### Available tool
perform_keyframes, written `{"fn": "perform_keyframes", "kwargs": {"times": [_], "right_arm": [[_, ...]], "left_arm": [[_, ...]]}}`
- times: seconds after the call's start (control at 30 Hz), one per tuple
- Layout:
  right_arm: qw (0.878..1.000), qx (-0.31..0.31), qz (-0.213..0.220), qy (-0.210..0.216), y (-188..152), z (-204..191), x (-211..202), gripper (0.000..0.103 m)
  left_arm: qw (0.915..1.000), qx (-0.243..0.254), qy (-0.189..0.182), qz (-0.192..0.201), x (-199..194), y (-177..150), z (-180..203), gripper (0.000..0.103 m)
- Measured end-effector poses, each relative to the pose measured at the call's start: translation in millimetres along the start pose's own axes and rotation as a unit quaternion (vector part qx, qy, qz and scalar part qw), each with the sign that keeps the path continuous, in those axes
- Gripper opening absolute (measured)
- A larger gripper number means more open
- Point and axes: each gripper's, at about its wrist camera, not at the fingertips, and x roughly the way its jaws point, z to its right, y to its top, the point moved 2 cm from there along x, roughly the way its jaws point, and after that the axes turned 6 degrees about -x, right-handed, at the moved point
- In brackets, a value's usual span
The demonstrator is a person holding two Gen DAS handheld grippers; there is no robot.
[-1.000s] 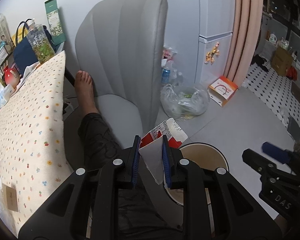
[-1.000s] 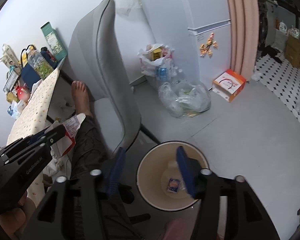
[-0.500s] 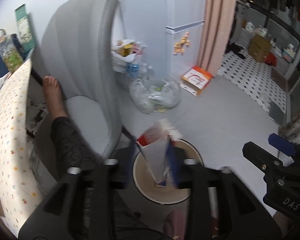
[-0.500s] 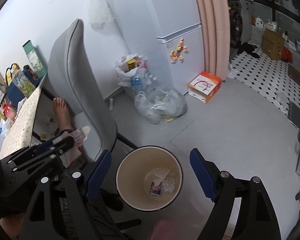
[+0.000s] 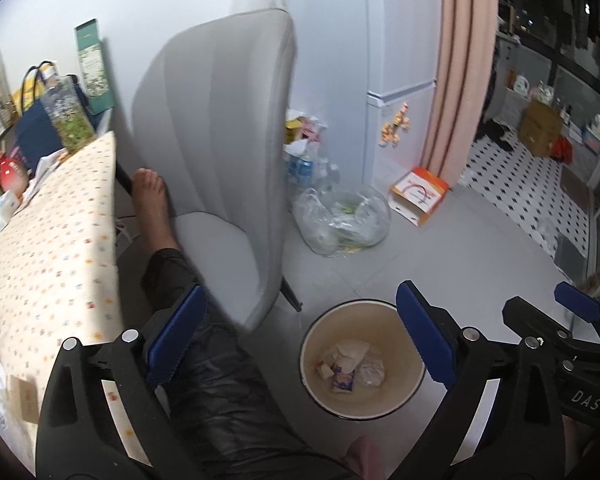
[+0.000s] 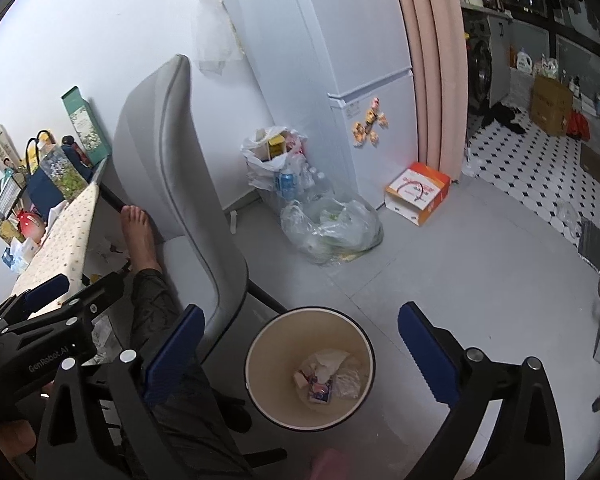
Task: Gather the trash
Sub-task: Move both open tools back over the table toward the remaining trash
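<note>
A cream waste bin stands on the grey floor with crumpled paper and small cartons at its bottom. My left gripper hangs above it. Its jaws are opening wide and nothing is between the blue pads. In the right wrist view the same bin and its trash lie below my right gripper, whose jaws are also opening and hold nothing. Each gripper shows at the edge of the other's view: the right one and the left one.
A grey chair stands just left of the bin, with a person's dark-trousered leg and bare foot on its seat. A dotted tablecloth fills the left. Behind are a clear bag of rubbish, an orange-and-white box, a fridge and a pink curtain.
The left gripper held a red-and-white carton, swung over the bin and opened; the carton is gone from its jaws. The right gripper's jaws widened and it drew back from the bin.
</note>
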Motion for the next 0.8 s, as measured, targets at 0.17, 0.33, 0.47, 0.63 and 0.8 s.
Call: {"fn": "perform_keyframes", "kwargs": {"times": [0.17,0.33,0.47,0.63,0.8], "right_arm": [[1.000,-0.024,0.013,0.003,3.8,-23.0,-16.1,0.095],[0.998,-0.056,0.021,0.007,4.7,-53.6,-28.8,0.095],[0.996,-0.083,0.030,0.008,4.9,-85.7,-41.8,0.095],[0.993,-0.110,0.039,0.011,4.8,-121.4,-57.2,0.095],[0.987,-0.149,0.051,0.018,-1.2,-164.6,-77.1,0.095]], "left_arm": [[0.9995,-0.021,0.009,0.021,-21.2,2.3,-23.5,0.097],[0.9981,-0.046,0.017,0.038,-42.9,1.5,-50.8,0.097],[0.9957,-0.071,0.024,0.055,-61.2,-1.0,-77.2,0.097],[0.9913,-0.101,0.034,0.078,-84.6,-8.9,-110.6,0.097],[0.9851,-0.130,0.055,0.097,-104.5,-20.5,-144.8,0.097]]}}
